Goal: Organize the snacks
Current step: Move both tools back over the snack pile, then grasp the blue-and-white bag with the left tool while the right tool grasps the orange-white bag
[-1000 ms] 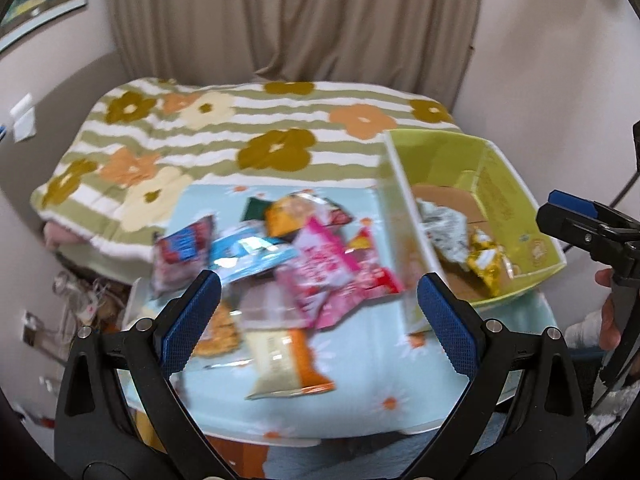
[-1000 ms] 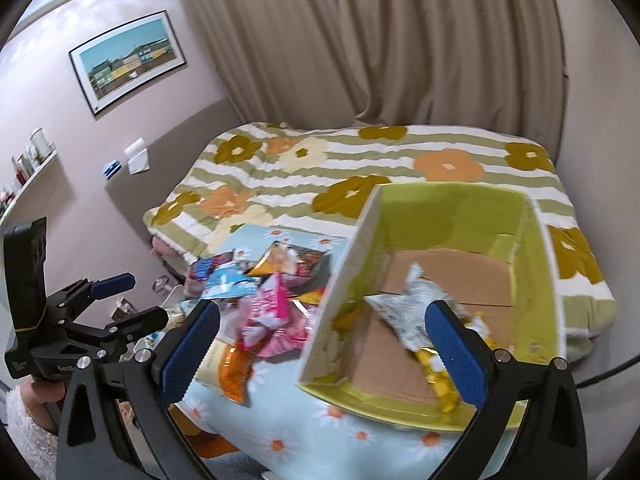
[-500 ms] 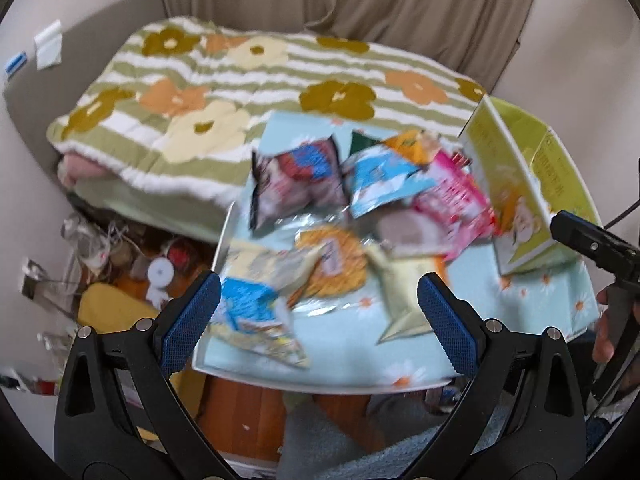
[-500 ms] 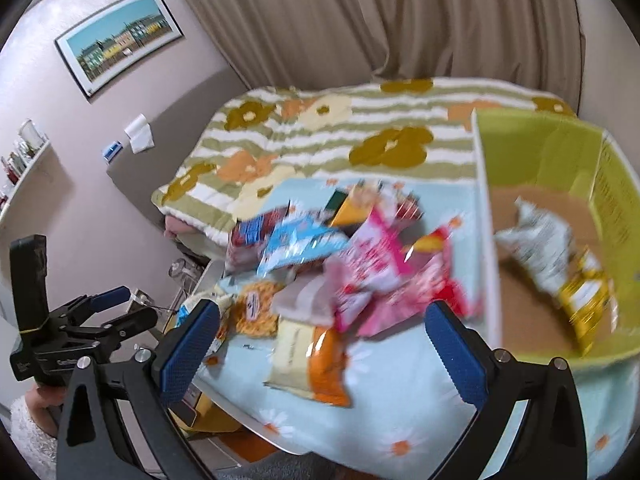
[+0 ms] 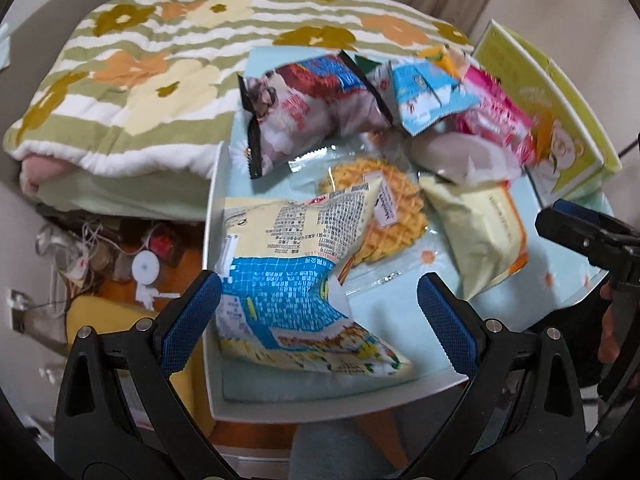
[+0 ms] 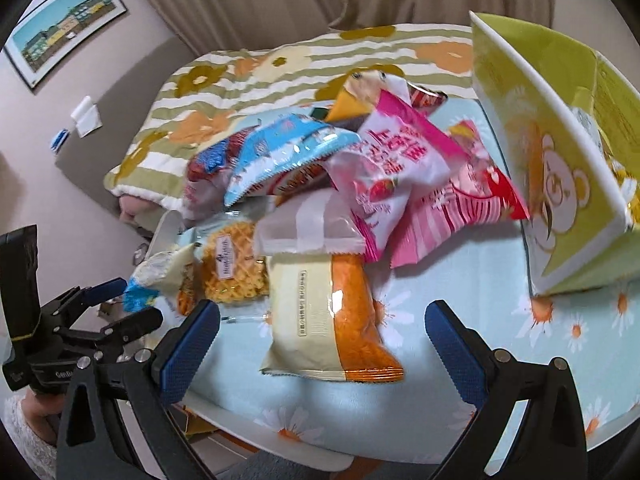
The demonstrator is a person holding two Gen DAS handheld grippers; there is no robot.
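Snacks are being kept piled on the daisy-print table (image 6: 472, 344), left of the green box (image 6: 568, 216); box contents barely seen. Roughly nine packets (image 6: 332, 320) are being counted. Left gripper (image 5: 318, 312) and right gripper (image 6: 322, 340) are being held spread, empty.

Glossy crinkled plastic snack packets (image 6: 384, 168), matt cardboard box (image 6: 560, 200), seemingly soft cloth table cover (image 6: 460, 320), fluffy blanket (image 5: 132, 80)

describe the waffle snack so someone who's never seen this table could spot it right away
Start at the table with the daisy-print cloth, left of the green box. In the pile's near part lies the waffle snack, half under a cream-and-blue bag. It alone has a clear wrapper, showing a round golden grid waffle with a small white label.
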